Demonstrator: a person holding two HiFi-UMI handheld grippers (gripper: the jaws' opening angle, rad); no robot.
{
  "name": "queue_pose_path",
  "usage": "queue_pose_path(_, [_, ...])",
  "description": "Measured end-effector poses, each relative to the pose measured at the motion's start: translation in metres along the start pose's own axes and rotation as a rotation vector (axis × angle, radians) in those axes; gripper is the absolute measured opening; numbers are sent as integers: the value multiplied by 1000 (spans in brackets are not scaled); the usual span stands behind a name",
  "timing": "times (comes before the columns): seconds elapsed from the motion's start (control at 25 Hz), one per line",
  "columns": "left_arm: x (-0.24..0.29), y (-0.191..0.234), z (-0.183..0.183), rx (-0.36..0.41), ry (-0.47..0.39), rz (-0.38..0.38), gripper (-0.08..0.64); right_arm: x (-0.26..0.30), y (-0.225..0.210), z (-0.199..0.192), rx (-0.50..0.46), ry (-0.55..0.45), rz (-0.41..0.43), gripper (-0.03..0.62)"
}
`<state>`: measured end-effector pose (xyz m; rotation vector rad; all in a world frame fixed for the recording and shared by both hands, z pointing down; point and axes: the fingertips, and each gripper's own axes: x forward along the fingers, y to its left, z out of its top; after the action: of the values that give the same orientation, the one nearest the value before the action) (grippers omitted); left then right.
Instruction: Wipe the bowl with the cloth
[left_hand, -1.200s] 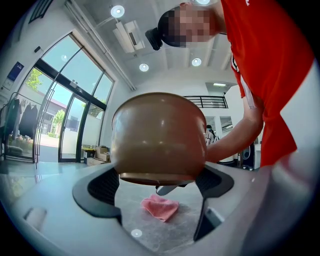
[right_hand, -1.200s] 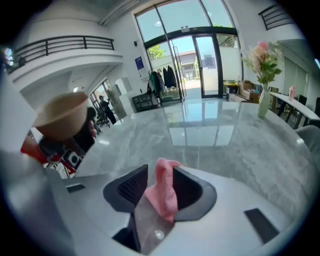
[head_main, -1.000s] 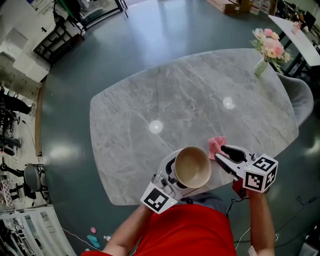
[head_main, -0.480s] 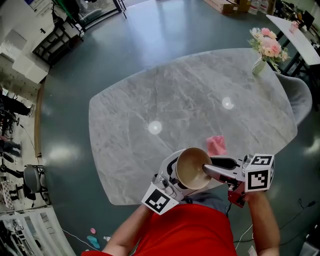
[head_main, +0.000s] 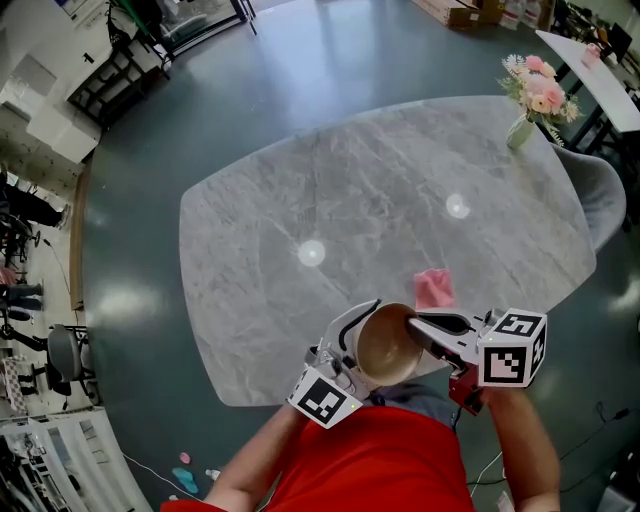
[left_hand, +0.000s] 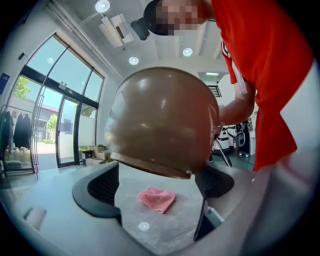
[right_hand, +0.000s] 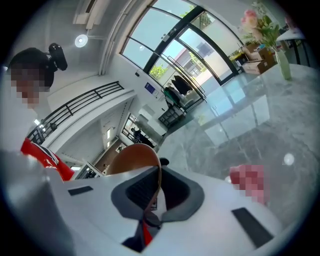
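Pinching, right claw (right_hand: 158, 196): its jaws have just been closing and now sit pressed on the thin rim of the bowl (head_main: 385, 345), one pad inside the wall and one outside, on the bowl's right edge.
Left claw (left_hand: 157, 182): clamped around the same bowl from the left, a dark pad on either side of its rounded outside; the bowl fills most of the left gripper view.
Bowl: brown, held up off the table (head_main: 380, 190) above its near edge, just in front of the person, tipped so that its opening faces up and to the right. Both claws have it at once.
Cloth (head_main: 433, 288): small and pink, lying crumpled on the table just beyond the bowl and a little to the right, touched by neither claw.
Farther out: a vase of flowers (head_main: 535, 100) stands at the far right edge of the table, well apart from the work.
Step in hand: by my reading, a change of grip on the bowl. No wiping has begun, since the cloth is not yet picked up.
Next move calls for: one claw letting go while the other keeps a firm hold, then the free one reaching down to the cloth and pinching it.
Risk: a rim pinch alone may let the bowl swing or slip.
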<state>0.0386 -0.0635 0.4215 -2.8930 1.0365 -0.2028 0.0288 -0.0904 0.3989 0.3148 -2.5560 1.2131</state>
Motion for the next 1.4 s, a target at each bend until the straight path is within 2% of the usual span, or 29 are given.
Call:
queue_pose_path(0.16, [-9, 2, -9, -9, 31, 13, 477, -3, -11, 7, -6, -35, -70, 14])
queue_pose_path(0.32, [-26, 8, -12, -32, 26, 67, 476, -6, -33, 8, 1, -52, -160, 14])
queue_pose_path(0.56, [-45, 18, -14, -49, 28, 137, 449, 1, -75, -6, 30, -26, -275, 14])
queue_pose_path(0.8, [-54, 24, -9, -52, 15, 168, 359, 25, -106, -30, 8, 69, -383, 14])
queue_pose_path(0.92, [-53, 25, -7, -79, 5, 178, 301, 37, -115, -38, -18, 115, -425, 14])
queue_pose_path(1.04, [-53, 26, -8, -151, -9, 208, 249, 48, -121, -47, -34, 155, -457, 14])
queue_pose_path(1.16, [-52, 29, -7, -123, -6, 214, 193, 54, -128, -55, -36, 190, -489, 14])
queue_pose_path(1.4, [-51, 34, -9, -176, -7, 266, 83, 59, -136, -66, -23, 230, -531, 14])
